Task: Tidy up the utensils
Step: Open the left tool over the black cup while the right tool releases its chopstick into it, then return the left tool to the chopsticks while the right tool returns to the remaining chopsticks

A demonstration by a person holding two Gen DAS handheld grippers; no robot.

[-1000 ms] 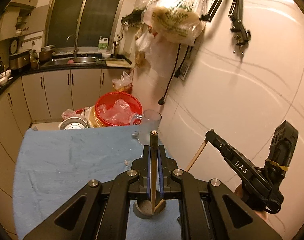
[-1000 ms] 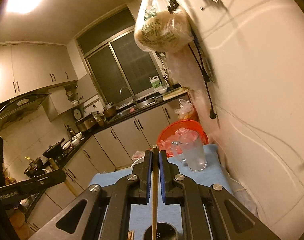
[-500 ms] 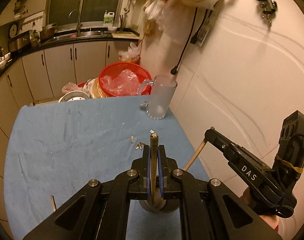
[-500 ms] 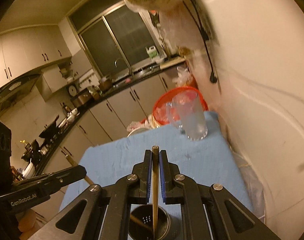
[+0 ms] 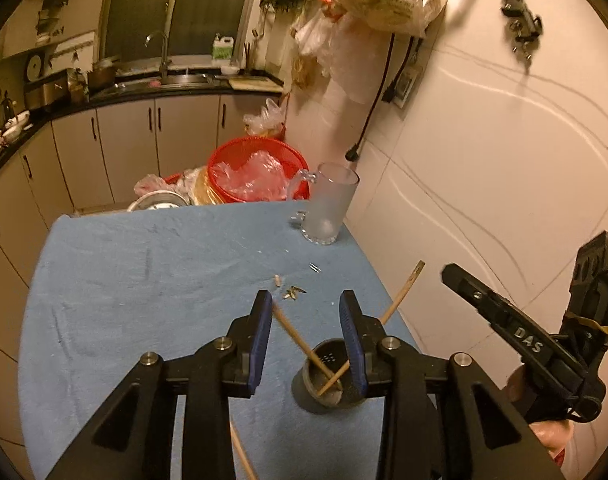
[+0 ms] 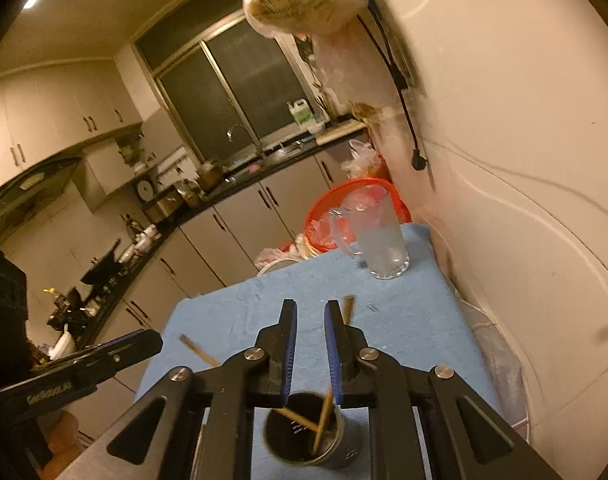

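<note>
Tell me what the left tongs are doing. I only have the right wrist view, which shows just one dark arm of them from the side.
Observer: The left tongs are opening, with their pads wide apart above the dark perforated metal cup. Nothing is squeezed.
Operator: Is a chopstick between them?
Observer: Yes. One wooden chopstick leans out of the cup, and its top end sits close beside one pad. I cannot tell whether it touches.
Operator: Any utensils outside the cup?
Observer: Another wooden chopstick lies on the blue cloth, partly hidden beneath the left tongs.
</note>
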